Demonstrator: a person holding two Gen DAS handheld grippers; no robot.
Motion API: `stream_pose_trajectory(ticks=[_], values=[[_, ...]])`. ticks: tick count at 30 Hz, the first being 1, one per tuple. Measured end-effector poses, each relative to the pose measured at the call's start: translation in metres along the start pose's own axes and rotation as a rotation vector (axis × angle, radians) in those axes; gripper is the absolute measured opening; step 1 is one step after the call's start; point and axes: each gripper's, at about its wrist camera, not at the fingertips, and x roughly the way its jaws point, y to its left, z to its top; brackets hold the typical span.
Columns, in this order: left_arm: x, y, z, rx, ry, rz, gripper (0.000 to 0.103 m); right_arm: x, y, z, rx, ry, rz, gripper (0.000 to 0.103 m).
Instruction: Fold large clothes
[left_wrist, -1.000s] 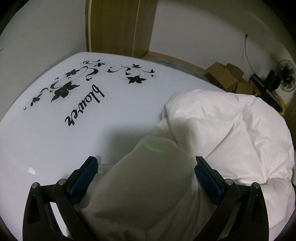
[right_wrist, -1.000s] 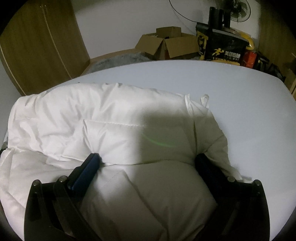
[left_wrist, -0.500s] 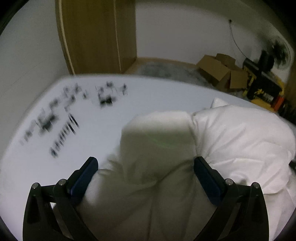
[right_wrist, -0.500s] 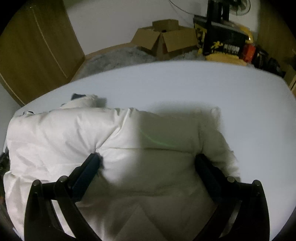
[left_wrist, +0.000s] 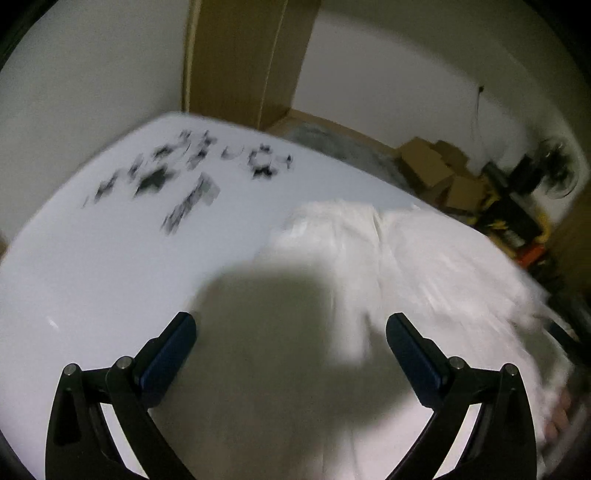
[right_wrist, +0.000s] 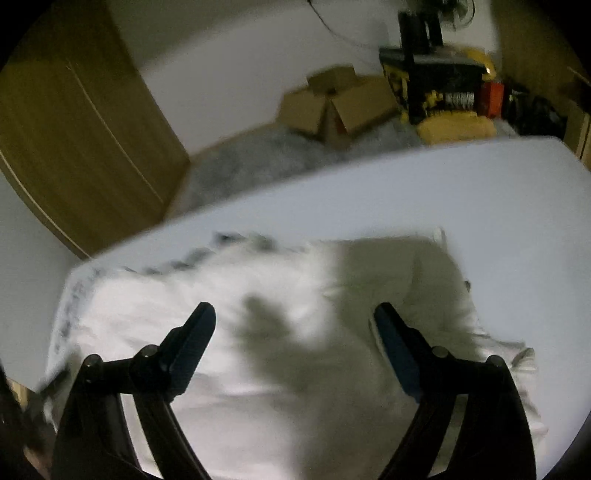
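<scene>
**Open tongs hanging over white garment**

The left tongs (left_wrist: 291, 325) are hovering with their blue-padded fingers (left_wrist: 173, 347) spread wide, gripping nothing. Beneath them a puffy white garment (left_wrist: 406, 266) is lying on the white counter (left_wrist: 92, 266), partly under a dark shadow. A blurred black floral print (left_wrist: 177, 177) is showing on the counter's far left. Cardboard boxes (left_wrist: 439, 170) are sitting on the floor beyond, near a fan (left_wrist: 557, 173).

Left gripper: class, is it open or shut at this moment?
Open. The left gripper shows both fingers spread wide above the white padded garment, nothing pinched between them.
</scene>
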Motion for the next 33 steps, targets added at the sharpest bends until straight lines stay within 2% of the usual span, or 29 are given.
stream_pose_trajectory(ticks=[1, 3, 4, 7, 8, 9, 10, 12, 13, 15, 16, 17, 19, 21, 22, 23, 25, 26, 29, 31, 32, 33], values=[[-0.019, 0.008, -0.011, -0.009, 0.015, -0.048, 0.103, 0.003, 0.014, 0.003, -0.007, 0.029, 0.044, 0.071], [-0.046, 0.020, -0.030, -0.001, 0.025, -0.075, 0.103, 0.016, 0.049, 0.006, -0.060, 0.077, 0.076, 0.011], [-0.056, 0.025, -0.039, -0.001, 0.032, -0.074, 0.103, 0.026, 0.064, 0.004, -0.080, 0.097, 0.081, 0.005], [-0.084, 0.053, -0.067, -0.051, 0.059, -0.091, 0.103, 0.059, 0.086, -0.011, -0.093, 0.165, 0.031, 0.005], [-0.088, 0.059, -0.073, -0.072, 0.071, -0.095, 0.103, 0.086, 0.090, -0.021, -0.117, 0.258, -0.003, 0.005], [-0.091, 0.066, -0.077, -0.090, 0.080, -0.102, 0.103, 0.101, 0.090, -0.028, -0.134, 0.311, -0.018, 0.004], [-0.093, 0.072, -0.082, -0.105, 0.090, -0.114, 0.103, 0.100, 0.092, -0.028, -0.147, 0.285, -0.024, 0.004], [-0.101, 0.087, -0.091, -0.137, 0.102, -0.131, 0.103, 0.093, 0.097, -0.029, -0.164, 0.313, -0.041, 0.004], [-0.103, 0.093, -0.095, -0.150, 0.103, -0.133, 0.103, 0.078, 0.100, -0.030, -0.180, 0.288, -0.045, 0.004], [-0.108, 0.104, -0.103, -0.176, 0.102, -0.130, 0.103, 0.031, 0.109, -0.046, -0.233, 0.176, 0.032, 0.004], [-0.109, 0.108, -0.106, -0.187, 0.099, -0.127, 0.103, 0.016, 0.110, -0.058, -0.249, 0.157, 0.030, 0.004], [-0.109, 0.111, -0.107, -0.199, 0.096, -0.127, 0.103, 0.012, 0.107, -0.077, -0.256, 0.177, 0.008, 0.004], [-0.111, 0.112, -0.114, -0.217, 0.093, -0.147, 0.103, 0.031, 0.096, -0.102, -0.253, 0.253, -0.005, 0.003], [-0.112, 0.111, -0.117, -0.232, 0.104, -0.179, 0.103, 0.032, 0.094, -0.112, -0.294, 0.182, 0.010, 0.002], [-0.115, 0.110, -0.121, -0.233, 0.105, -0.196, 0.103, 0.026, 0.093, -0.115, -0.297, 0.174, 0.008, 0.002], [-0.117, 0.111, -0.124, -0.230, 0.104, -0.201, 0.103, 0.010, 0.092, -0.119, -0.275, 0.164, 0.004, 0.003], [-0.122, 0.114, -0.131, -0.214, 0.101, -0.192, 0.103, -0.025, 0.089, -0.134, -0.232, 0.133, 0.086, 0.003], [-0.122, 0.118, -0.136, -0.218, 0.107, -0.175, 0.103, -0.035, 0.092, -0.146, -0.251, 0.123, 0.088, 0.003], [-0.113, 0.122, -0.139, -0.248, 0.138, -0.170, 0.103, -0.015, 0.093, -0.180, -0.320, 0.155, 0.025, 0.002], [-0.109, 0.121, -0.139, -0.263, 0.159, -0.195, 0.103, -0.012, 0.085, -0.180, -0.279, 0.163, 0.040, 0.001], [-0.111, 0.119, -0.139, -0.260, 0.155, -0.211, 0.103, -0.019, 0.083, -0.176, -0.232, 0.189, 0.056, 0.002], [-0.113, 0.117, -0.141, -0.247, 0.148, -0.214, 0.103, -0.033, 0.078, -0.174, -0.189, 0.180, 0.089, 0.002]])
